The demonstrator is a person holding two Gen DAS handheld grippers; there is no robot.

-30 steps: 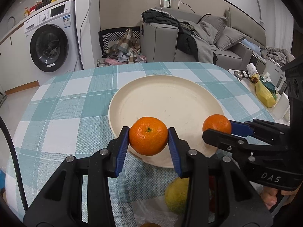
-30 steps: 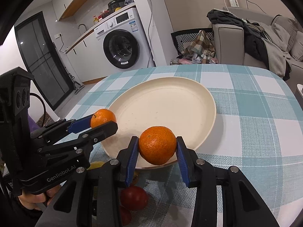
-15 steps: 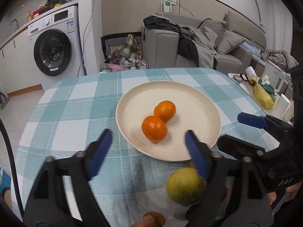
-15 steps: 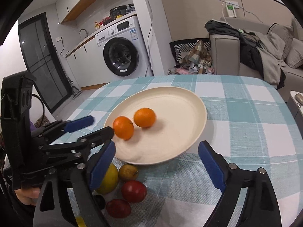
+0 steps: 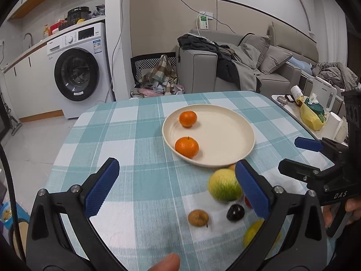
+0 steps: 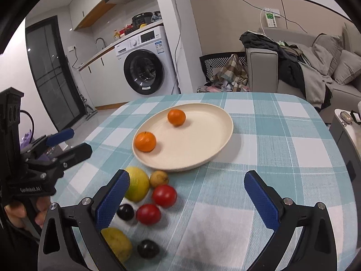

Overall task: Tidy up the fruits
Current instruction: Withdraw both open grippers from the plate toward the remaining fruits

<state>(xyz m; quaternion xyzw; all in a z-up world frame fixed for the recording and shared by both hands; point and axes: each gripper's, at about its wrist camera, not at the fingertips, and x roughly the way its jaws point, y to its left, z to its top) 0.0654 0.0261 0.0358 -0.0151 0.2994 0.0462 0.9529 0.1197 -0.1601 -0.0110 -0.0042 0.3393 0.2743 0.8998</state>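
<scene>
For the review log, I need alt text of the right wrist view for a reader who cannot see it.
Two oranges lie apart on a cream plate on a teal checked tablecloth, with the right tool open and empty in front. Loose fruit beside the plate includes two tomatoes; the left tool is at the left edge, open too.

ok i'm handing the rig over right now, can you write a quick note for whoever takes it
Left gripper: open, nothing between its fingers; jaws have just been opening.
Right gripper: open, nothing held; jaws have just been opening too.
Done: two oranges, one near the front and one further back, lie apart on the cream plate.
Left: the fruit loose on the checked tablecloth in front of the plate: a yellow-green fruit, a small brownish fruit, two red fruits, two dark ones and a yellow one nearest the camera.
</scene>
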